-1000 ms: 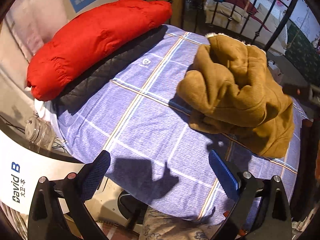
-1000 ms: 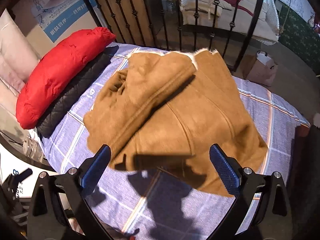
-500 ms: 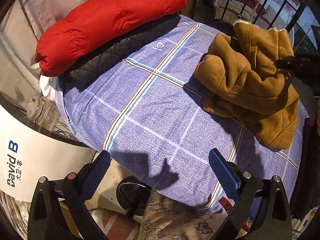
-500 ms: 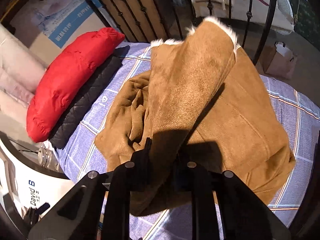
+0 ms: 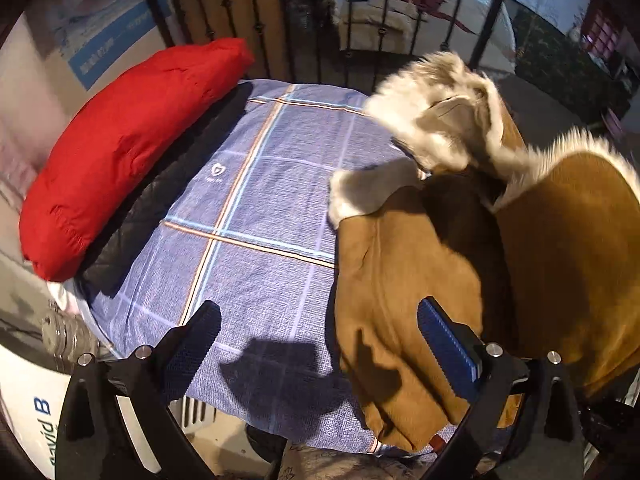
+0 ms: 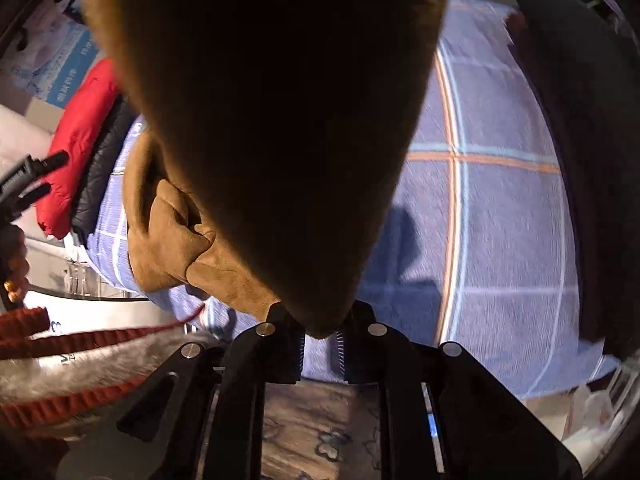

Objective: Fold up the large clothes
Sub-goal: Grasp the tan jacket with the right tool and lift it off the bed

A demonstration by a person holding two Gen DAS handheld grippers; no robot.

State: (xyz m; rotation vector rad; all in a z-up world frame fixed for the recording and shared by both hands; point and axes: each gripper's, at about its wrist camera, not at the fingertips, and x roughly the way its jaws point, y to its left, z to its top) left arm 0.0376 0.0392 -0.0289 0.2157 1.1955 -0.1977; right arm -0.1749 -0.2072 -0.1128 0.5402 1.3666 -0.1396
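A brown suede coat [image 5: 404,292] with white fleece lining [image 5: 436,128] hangs lifted over the right side of the blue plaid bed sheet [image 5: 256,216]. My left gripper [image 5: 320,344] is open and empty, its right finger [image 5: 448,344] just in front of the coat's lower part. My right gripper [image 6: 320,344] is shut on an edge of the coat [image 6: 280,120], which hangs in front of the right wrist camera and fills most of that view. Part of the coat [image 6: 168,232] still bunches on the sheet [image 6: 500,220].
A red puffer jacket [image 5: 120,148] lies folded on a black quilted one [image 5: 160,204] along the bed's left edge. A black iron bed rail [image 5: 352,20] runs behind. A white appliance [image 5: 28,408] and a plastic bottle [image 5: 68,336] stand at lower left.
My right gripper closed on the coat and lifted it, so it now hangs and shows its fleece lining. My left gripper moved in toward the coat and stayed open.
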